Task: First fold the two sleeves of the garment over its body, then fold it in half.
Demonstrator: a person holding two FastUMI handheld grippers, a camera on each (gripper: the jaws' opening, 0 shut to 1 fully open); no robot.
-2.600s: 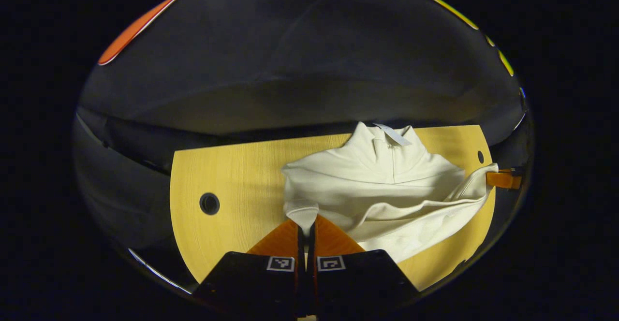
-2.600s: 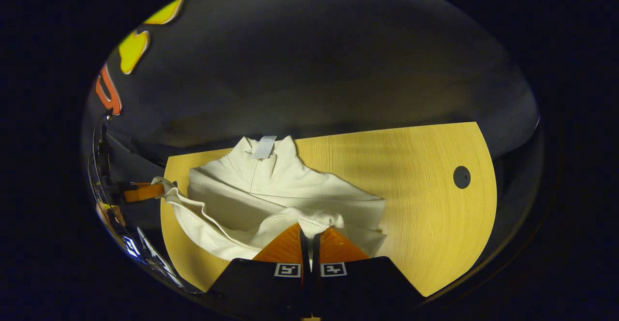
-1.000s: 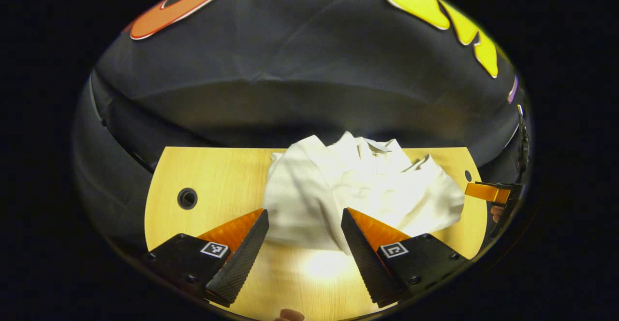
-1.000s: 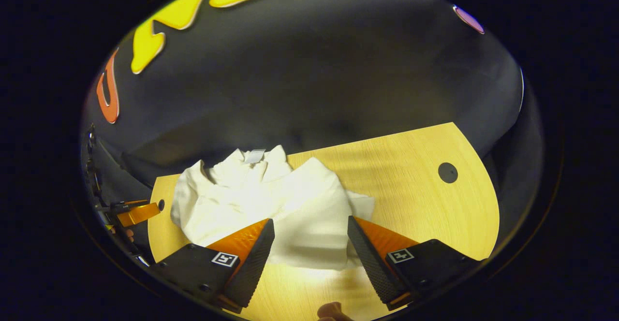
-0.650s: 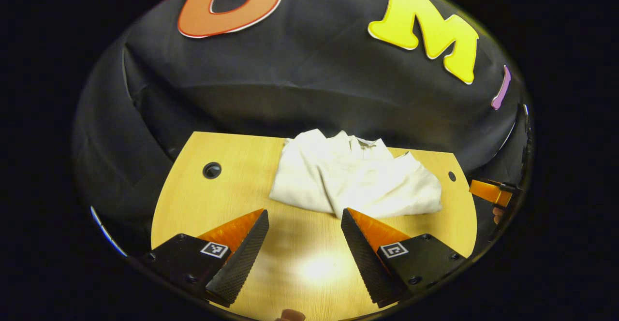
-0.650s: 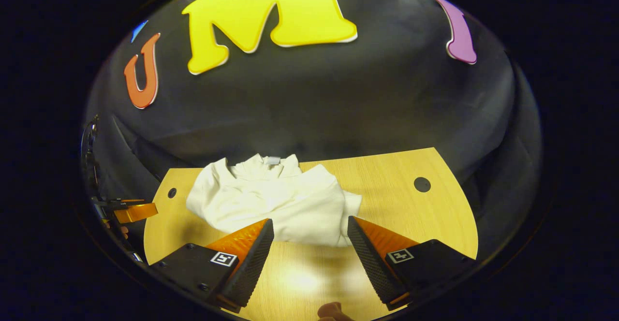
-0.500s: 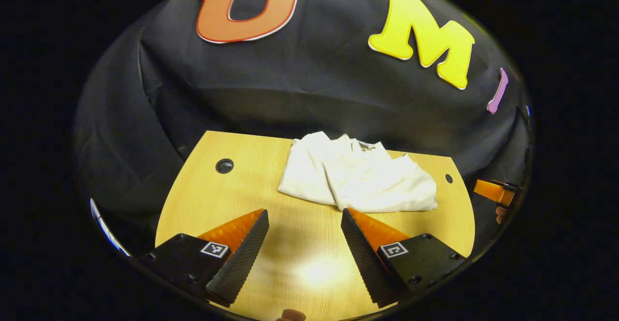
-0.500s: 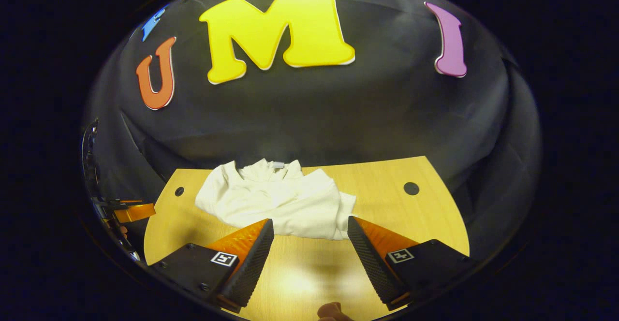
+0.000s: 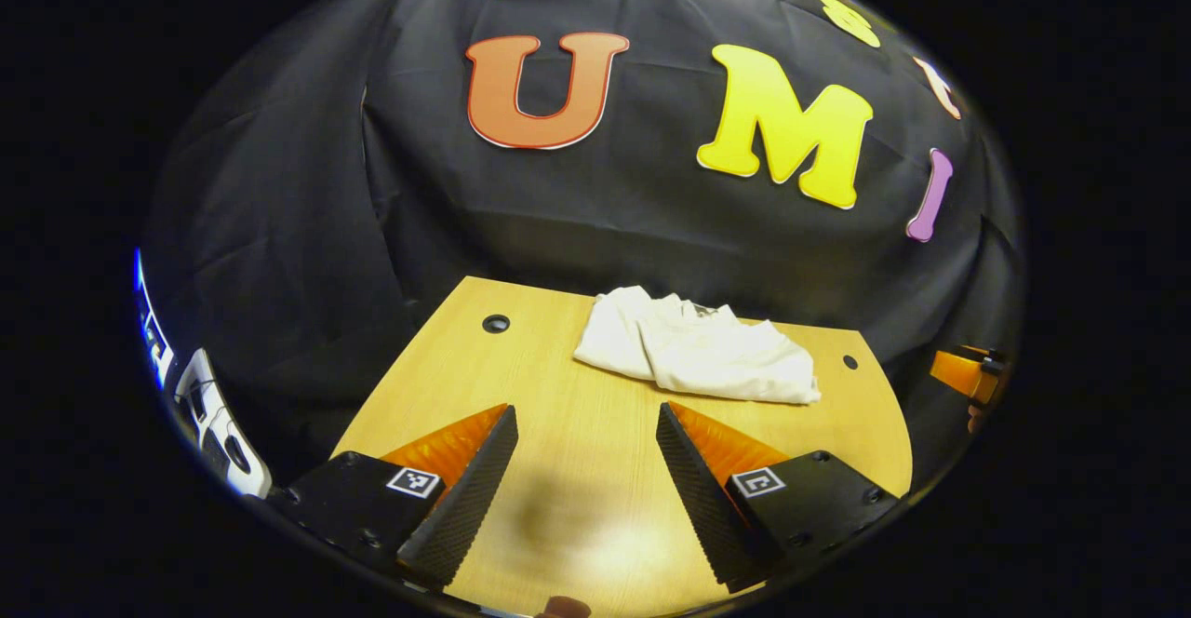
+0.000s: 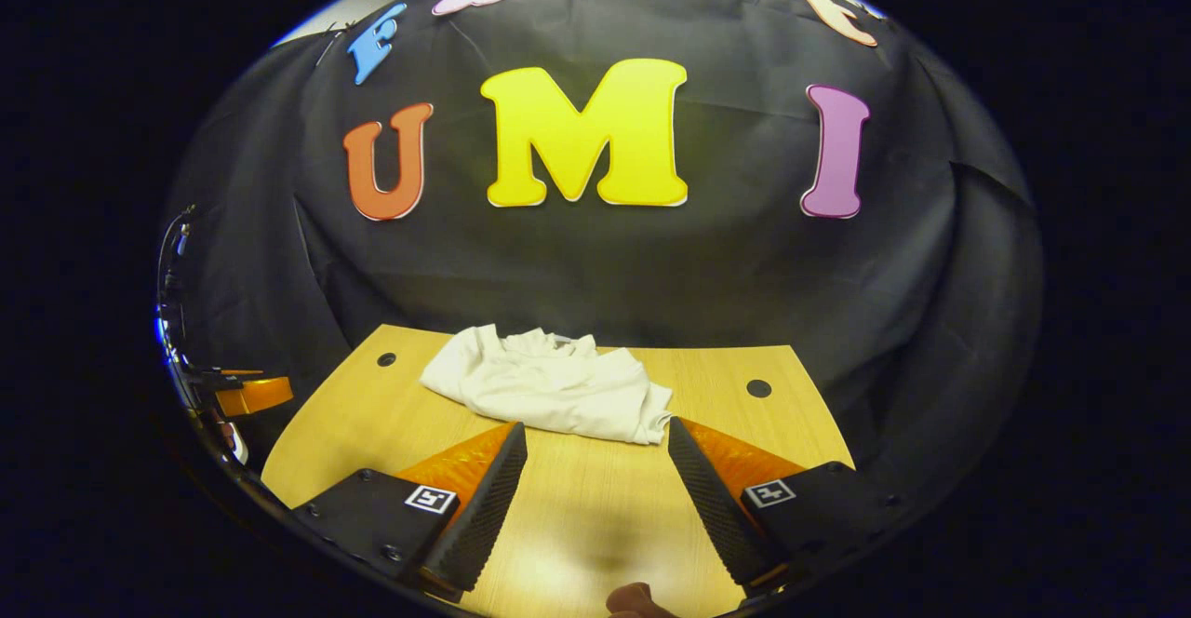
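Folded white fabric garment (image 9: 696,348) lies in a rumpled, roughly rectangular bundle on the light wooden table (image 9: 558,469), toward the table's far edge, close under the black cloth wall. Its near hem edge runs across the tabletop; collar area sits at the far side of the bundle, bunched.

Left gripper (image 9: 584,427): jaws spread wide, nothing between them, bare wood showing in the gap. It is held on the near side of the garment, well apart from it, not touching the cloth.

Right gripper (image 10: 596,446): jaws likewise spread wide and empty. It is on the near side of the garment (image 10: 549,385); the bundle's near corner appears just beyond the gap between the fingers, apart from them.

Two small dark round holes in the table, one to each side of the garment: in the left gripper view, one hole (image 9: 495,323) off the garment's left end, a smaller one (image 9: 849,361) off its right end.

In the right gripper view, the left gripper (image 10: 251,395) shows off the garment's left, beyond the table's side edge (image 10: 307,423).
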